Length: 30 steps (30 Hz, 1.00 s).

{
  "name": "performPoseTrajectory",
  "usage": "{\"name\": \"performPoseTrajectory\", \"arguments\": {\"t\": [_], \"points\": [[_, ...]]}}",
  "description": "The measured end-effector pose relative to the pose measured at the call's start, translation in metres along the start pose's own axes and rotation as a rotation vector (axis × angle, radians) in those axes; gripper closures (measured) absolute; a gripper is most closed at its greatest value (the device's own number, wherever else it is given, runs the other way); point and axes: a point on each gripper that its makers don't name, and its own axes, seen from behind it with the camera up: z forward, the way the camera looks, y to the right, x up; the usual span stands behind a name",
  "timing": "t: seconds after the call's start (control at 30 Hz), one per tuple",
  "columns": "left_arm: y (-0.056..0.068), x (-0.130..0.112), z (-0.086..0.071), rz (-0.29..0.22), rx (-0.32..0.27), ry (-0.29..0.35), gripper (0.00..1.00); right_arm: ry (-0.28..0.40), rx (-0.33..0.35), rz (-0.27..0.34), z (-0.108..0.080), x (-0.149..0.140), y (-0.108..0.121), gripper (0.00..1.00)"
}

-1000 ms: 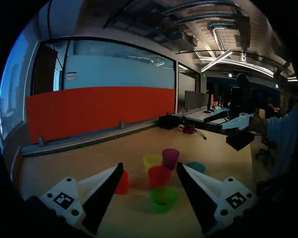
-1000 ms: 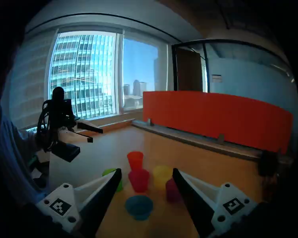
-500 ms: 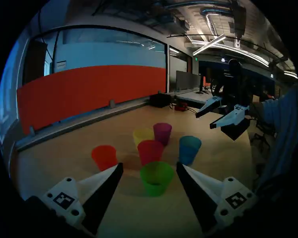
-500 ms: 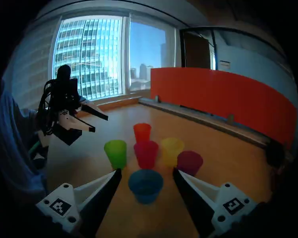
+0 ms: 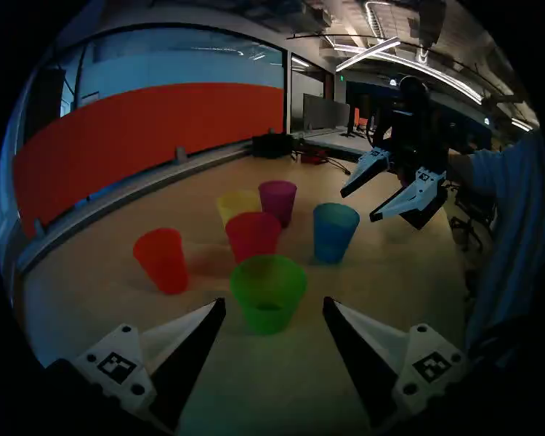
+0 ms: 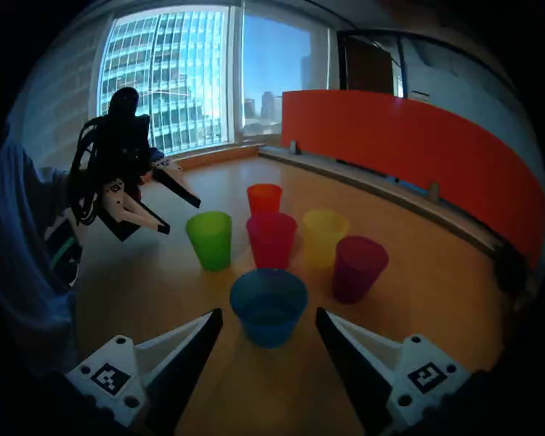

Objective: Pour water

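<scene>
My left gripper [image 5: 272,301] has its jaws spread wide with nothing between them. The green cup [image 5: 267,291] stands just ahead of the gap and centred on it. My right gripper [image 6: 267,311] matches: jaws wide apart and empty, with the blue cup [image 6: 268,305] just ahead of their gap.

A second ago the cluster sat small and low, partly hidden behind the jaw tips. Since then I have tipped both grippers down and closed in, so every cup now stands larger and clear of the tips (a far better line for a grab).

Out from the left jaws, the red cup [image 5: 252,236] is right behind the green one. The yellow cup [image 5: 237,206] and purple cup [image 5: 277,201] stand farther back, and the orange cup [image 5: 161,259] is off to the left. All six are upright on the wooden surface [image 5: 389,291]. The right gripper hangs above that surface, off to the right beyond the blue cup, with my sleeve [image 5: 512,218] behind it.

I judge this as the end of the approach: nothing is gripped and no pouring has begun. I cannot tell through the tinted walls which cup holds water. Next, I'd ease each set of jaws forward around its cup and squeeze lightly, since thin cups like these probably buckle.
</scene>
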Motion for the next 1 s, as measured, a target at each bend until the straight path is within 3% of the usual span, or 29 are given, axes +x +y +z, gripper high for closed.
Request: {"name": "performPoseTrajectory", "arguments": {"t": [0.2, 0.47, 1.0], "points": [[-0.007, -0.013, 0.014, -0.017, -0.005, -0.047, 0.00, -0.042, 0.013, -0.011, 0.013, -0.011, -0.001, 0.00], [-0.007, -0.020, 0.032, -0.019, -0.027, -0.079, 0.00, -0.070, 0.033, -0.012, 0.031, -0.018, -0.004, 0.00], [-0.004, -0.010, 0.058, -0.001, -0.051, -0.083, 0.00, -0.075, 0.051, -0.011, 0.052, -0.018, -0.005, 0.00]]}}
